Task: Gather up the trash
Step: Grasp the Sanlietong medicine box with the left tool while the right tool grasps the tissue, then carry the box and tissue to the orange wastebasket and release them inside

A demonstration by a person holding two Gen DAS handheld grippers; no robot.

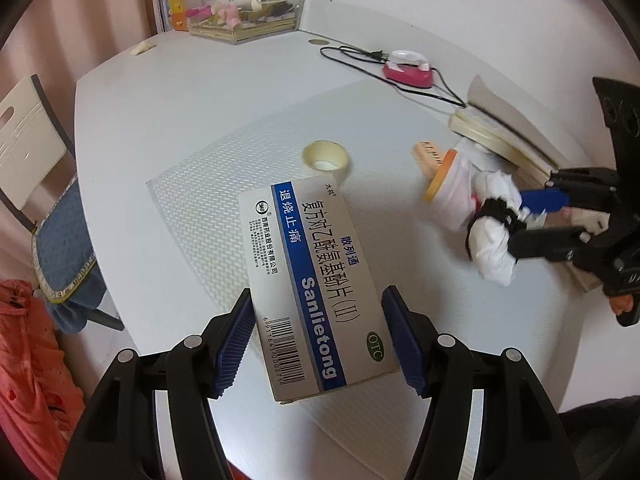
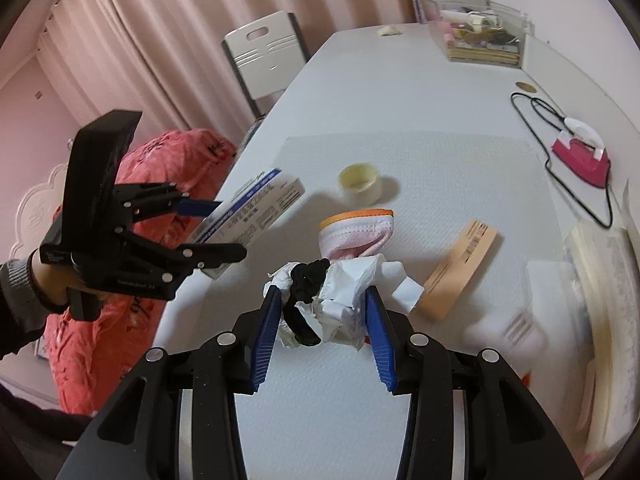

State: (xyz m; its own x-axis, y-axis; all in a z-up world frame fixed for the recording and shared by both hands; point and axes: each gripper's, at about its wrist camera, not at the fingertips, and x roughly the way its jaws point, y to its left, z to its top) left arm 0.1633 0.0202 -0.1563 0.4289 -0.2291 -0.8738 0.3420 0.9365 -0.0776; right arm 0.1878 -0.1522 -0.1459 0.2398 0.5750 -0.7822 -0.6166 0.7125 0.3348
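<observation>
My left gripper [image 1: 318,308] is shut on a white and blue medicine box [image 1: 308,280], with both blue pads pressing its long sides, and holds it above the table. From the right wrist view, the same left gripper [image 2: 226,228] carries the box [image 2: 256,208] at the table's left edge. My right gripper [image 2: 322,300] is shut on a wad of crumpled white paper [image 2: 344,292] with a black hair tie [image 2: 306,278] tangled in it. A pink face mask with an orange edge [image 2: 356,228] sticks out beyond the wad. In the left wrist view, the right gripper [image 1: 524,220] holds the wad [image 1: 492,248].
On the textured mat [image 1: 240,152] lie a tape roll [image 2: 360,183] and a tan card [image 2: 460,270]. A pink mini iron with a black cord [image 2: 582,156], a book stack [image 2: 608,280] and a clear organiser [image 2: 476,36] stand further off. A chair [image 2: 264,56] and red fabric [image 2: 160,184] lie left of the table.
</observation>
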